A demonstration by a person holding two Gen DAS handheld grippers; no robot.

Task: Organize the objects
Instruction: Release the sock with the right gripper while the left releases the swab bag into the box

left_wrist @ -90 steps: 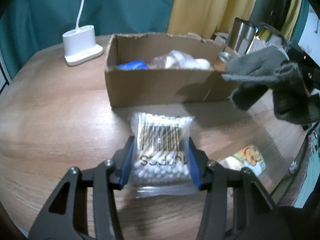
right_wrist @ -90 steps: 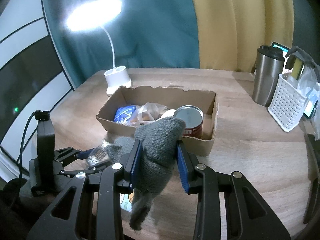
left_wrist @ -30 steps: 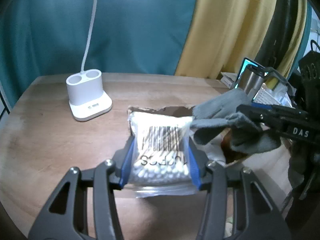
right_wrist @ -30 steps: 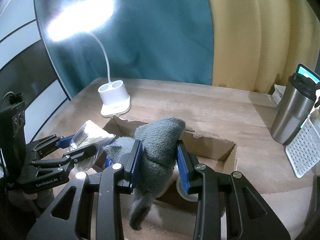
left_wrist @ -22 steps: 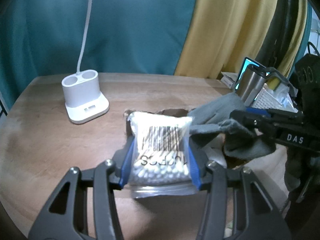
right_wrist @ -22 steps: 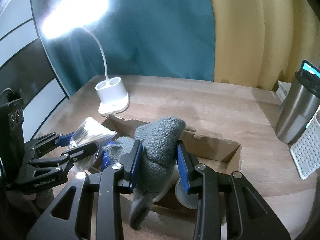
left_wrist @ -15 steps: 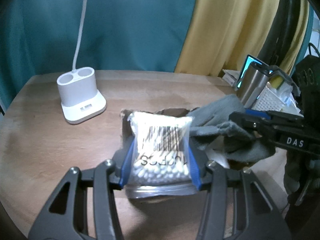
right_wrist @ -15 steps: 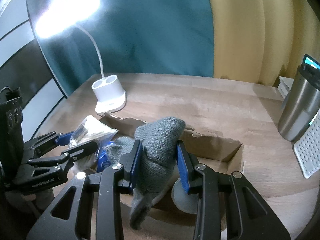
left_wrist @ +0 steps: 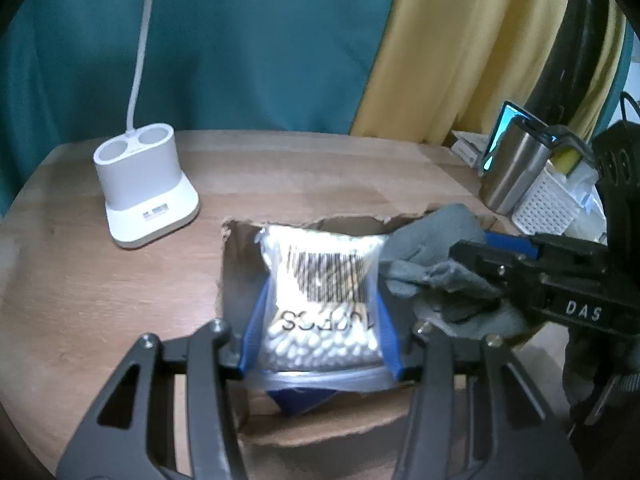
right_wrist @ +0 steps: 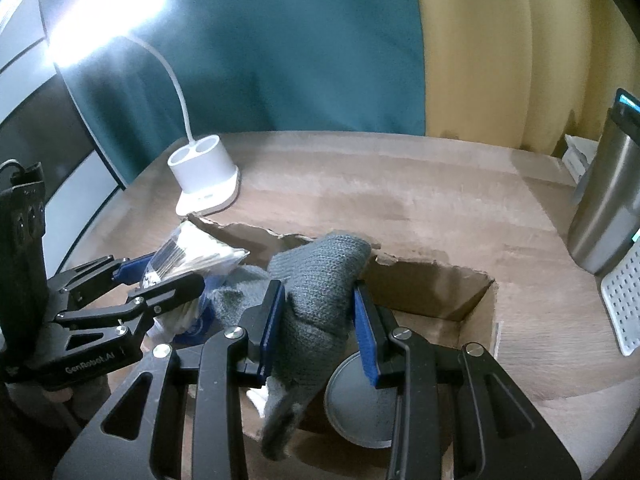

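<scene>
My left gripper (left_wrist: 320, 316) is shut on a clear bag of cotton swabs (left_wrist: 324, 292) and holds it over the left end of the open cardboard box (left_wrist: 320, 432). My right gripper (right_wrist: 318, 320) is shut on a grey knit glove (right_wrist: 320, 292) and holds it over the middle of the box (right_wrist: 432, 284). The glove also shows in the left wrist view (left_wrist: 436, 264), right of the bag. The bag also shows in the right wrist view (right_wrist: 192, 256). A tin can (right_wrist: 360, 404) and a blue packet (right_wrist: 200, 320) lie in the box below.
A white lamp base (left_wrist: 142, 188) stands on the wooden table (left_wrist: 100, 300) left of the box; it also shows in the right wrist view (right_wrist: 204, 184). A steel tumbler (right_wrist: 604, 216) and a white perforated basket (right_wrist: 624, 300) stand at the right.
Both grippers lifted their loads from the table in front of the box and moved forward over it; during the last second they sank closer to the box's inside.
</scene>
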